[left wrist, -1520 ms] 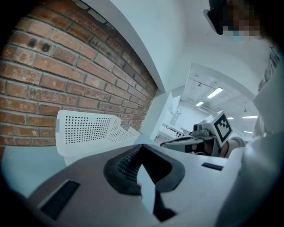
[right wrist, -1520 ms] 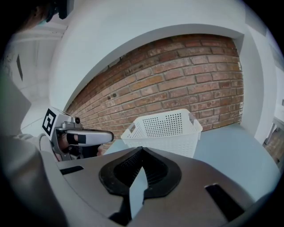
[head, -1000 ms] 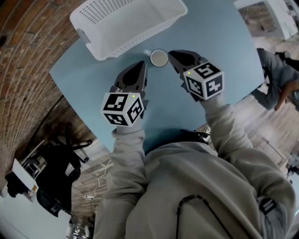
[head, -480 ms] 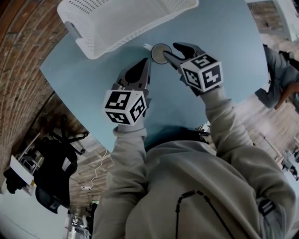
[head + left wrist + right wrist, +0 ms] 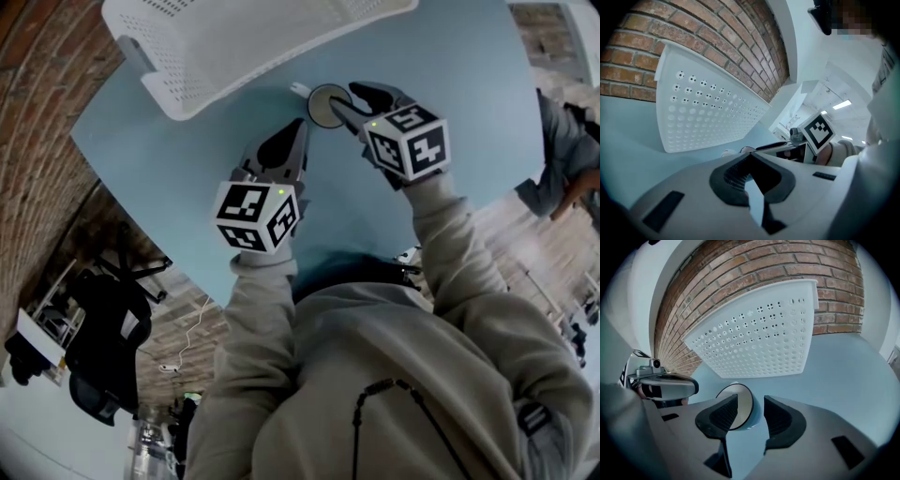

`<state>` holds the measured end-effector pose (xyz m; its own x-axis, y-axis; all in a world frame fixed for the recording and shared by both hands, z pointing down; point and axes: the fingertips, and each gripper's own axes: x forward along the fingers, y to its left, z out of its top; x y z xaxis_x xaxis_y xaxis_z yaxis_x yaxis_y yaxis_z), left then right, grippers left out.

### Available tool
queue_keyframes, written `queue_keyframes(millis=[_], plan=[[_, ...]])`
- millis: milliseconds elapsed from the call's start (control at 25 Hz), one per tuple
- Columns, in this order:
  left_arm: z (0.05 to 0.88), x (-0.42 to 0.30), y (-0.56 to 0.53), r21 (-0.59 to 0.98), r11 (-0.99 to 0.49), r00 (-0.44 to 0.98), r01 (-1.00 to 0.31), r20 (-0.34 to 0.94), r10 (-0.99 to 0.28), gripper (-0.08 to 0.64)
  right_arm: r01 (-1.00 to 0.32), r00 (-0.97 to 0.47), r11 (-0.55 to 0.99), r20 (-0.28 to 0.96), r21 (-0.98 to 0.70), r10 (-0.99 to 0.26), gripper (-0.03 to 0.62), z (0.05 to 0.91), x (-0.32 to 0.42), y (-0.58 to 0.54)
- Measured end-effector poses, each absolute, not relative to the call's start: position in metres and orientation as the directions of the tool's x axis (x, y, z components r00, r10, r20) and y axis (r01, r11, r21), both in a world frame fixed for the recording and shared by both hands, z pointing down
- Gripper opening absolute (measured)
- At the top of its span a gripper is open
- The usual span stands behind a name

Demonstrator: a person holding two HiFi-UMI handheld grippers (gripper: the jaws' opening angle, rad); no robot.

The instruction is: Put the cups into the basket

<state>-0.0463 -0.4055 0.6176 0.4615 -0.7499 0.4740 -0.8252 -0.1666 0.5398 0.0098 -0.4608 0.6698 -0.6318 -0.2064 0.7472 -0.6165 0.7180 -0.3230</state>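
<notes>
cup (image 5: pixel 324 105) upright on the blue table (image 5: pixel 178 159), just beside the white basket (image 5: pixel 234 52)
our right gripper (image 5: pixel 751 409) has just been opening its jaws; they stand apart astride the cup's wall, not pressing. our left gripper (image 5: pixel 749 161) is clenched on nothing.

The left tool (image 5: pixel 751 157) fills the bottom of its own view, its pale body broad and its two dark ribbed pads brought together at the tip with nothing between them. Beyond it lies the light blue tabletop (image 5: pixel 628 140). A white basket (image 5: pixel 708 112) dotted with holes stands on it, well apart from the tip and hard up against a red brick wall (image 5: pixel 693 33). To the right, the right tool (image 5: pixel 746 150) reaches in level, its dark jaw stretching towards the middle and its cube (image 5: pixel 818 131) with black-and-white markers behind. A grey sleeve (image 5: pixel 883 117) takes up the right edge, with ceiling lights (image 5: pixel 842 104) showing past it.
</notes>
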Motion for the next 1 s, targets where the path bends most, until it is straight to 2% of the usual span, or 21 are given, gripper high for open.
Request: queue_keyframes(millis=[240, 320, 480, 1000], plan=[[0.628, -0.045, -0.404, 0.549, -0.161, 0.467, -0.82, 0.481, -0.742, -0.005, -0.615, -0.606, 0.724, 0.775, -0.312, -0.181, 0.174, 0.684, 0.009, -0.462], [0.631, -0.045, -0.403, 0.555, -0.156, 0.469, -0.817, 0.483, -0.74, -0.005, -0.606, -0.596, 0.738, 0.783, -0.296, -0.175, 0.102, 0.686, 0.007, -0.462], [0.629, -0.041, -0.403, 0.577, -0.165, 0.486, -0.8, 0.463, -0.741, -0.005, -0.569, -0.562, 0.793, 0.806, -0.218, -0.183, 0.057, 0.685, 0.005, -0.464], [0.64, -0.044, -0.394, 0.555, -0.159, 0.475, -0.816, 0.489, -0.732, -0.005, -0.528, -0.552, 0.824, 0.82, -0.204, -0.15, 0.046, 0.686, 0.01, -0.462]])
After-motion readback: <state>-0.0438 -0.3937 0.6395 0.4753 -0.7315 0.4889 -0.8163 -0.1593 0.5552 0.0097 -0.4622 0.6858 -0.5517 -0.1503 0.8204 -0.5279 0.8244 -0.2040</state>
